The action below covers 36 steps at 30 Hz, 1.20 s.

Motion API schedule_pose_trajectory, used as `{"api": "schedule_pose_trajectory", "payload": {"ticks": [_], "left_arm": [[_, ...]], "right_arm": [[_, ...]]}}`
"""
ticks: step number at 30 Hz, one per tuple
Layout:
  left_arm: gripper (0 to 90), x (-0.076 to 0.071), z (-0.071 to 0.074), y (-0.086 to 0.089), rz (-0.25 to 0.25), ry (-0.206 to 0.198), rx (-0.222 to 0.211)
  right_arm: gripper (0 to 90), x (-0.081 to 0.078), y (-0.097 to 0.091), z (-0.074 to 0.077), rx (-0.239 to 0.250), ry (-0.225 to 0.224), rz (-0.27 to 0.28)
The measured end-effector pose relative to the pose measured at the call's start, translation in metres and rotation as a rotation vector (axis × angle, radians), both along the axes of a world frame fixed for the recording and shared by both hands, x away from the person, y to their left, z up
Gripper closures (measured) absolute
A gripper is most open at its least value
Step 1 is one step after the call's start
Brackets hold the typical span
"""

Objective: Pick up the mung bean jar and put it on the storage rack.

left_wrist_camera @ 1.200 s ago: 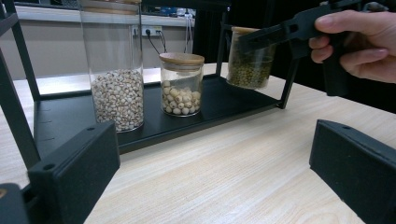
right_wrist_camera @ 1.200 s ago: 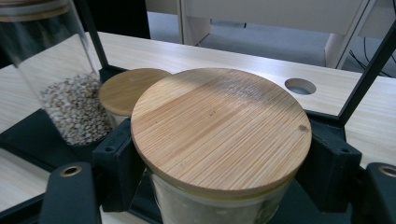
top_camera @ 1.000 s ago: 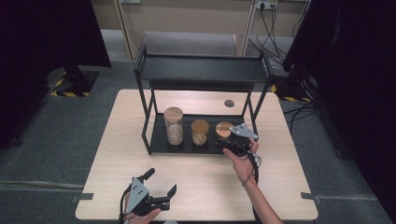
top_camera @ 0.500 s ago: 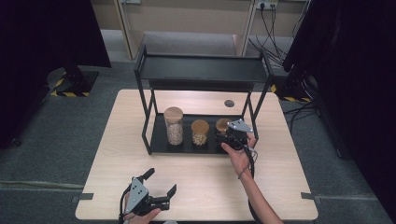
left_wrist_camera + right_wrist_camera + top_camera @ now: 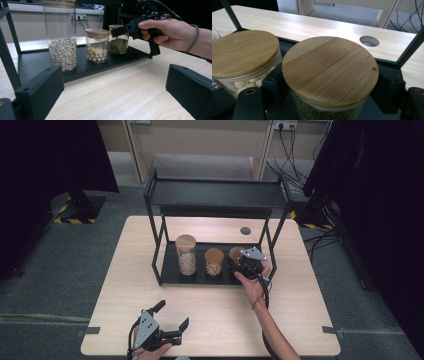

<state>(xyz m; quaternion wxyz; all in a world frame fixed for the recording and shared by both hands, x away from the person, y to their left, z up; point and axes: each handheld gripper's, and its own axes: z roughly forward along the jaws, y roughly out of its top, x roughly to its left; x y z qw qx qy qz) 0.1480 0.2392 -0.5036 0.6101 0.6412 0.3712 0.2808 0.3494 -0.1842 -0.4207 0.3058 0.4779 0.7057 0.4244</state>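
at the near edge of the wooden bench (image 5: 150, 320) the left gripper (image 5: 170, 322) lies low in the person's left hand, its fingers (image 5: 40, 90) spread wide with nothing but bare wood between them. farther in, the right hand (image 5: 252, 282) reaches forward with the right gripper (image 5: 240, 262), whose grey three-cornered plate sits on top. its fingers (image 5: 274, 82) are closed around the jar of green beans (image 5: 118, 40), one on each side of the glass just under the round bamboo lid (image 5: 329, 70), so the jar is clamped between them. this short jar stands at the right end of the lower tray (image 5: 170, 267) of a black metal rack (image 5: 215, 195); from the left gripper view its base looks down on the tray, though the contact itself is hard to make out. just beside it, in the middle of the tray, stands a second short jar (image 5: 214, 262) with pale round seeds and its own bamboo lid, close to the held jar but not touching it in the left gripper view. at the left end a tall jar (image 5: 186, 255) of small pale grains stands upright, a little apart from the middle one. above all three runs the rack's upper shelf, dark and flat. behind the rack the bench has a round cable hole (image 5: 245, 230) near its far edge, and beyond that lie grey floor and loose cables (image 5: 295, 150).
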Motion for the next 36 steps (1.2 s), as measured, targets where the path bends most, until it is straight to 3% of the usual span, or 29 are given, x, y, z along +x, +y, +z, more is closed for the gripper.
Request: {"api": "schedule_pose_trajectory", "payload": {"ticks": [13,22,28,36], "left_arm": [[1.2,0.0,0.0,0.0,0.0,-0.002,-0.001],[1.1,0.0,0.0,0.0,0.0,-0.004,0.001],[1.2,0.0,0.0,0.0,-0.001,-0.004,0.003],[1.2,0.0,0.0,0.0,-0.001,-0.003,0.004]], "right_arm": [[25.6,0.002,0.004,-0.005,-0.016,0.011,0.008],[24.4,0.0,0.002,-0.011,0.0,0.002,-0.003],[11.7,-0.008,0.001,-0.003,0.021,-0.007,-0.022],[4.7,-0.016,-0.005,0.001,0.05,-0.008,-0.026]]}}
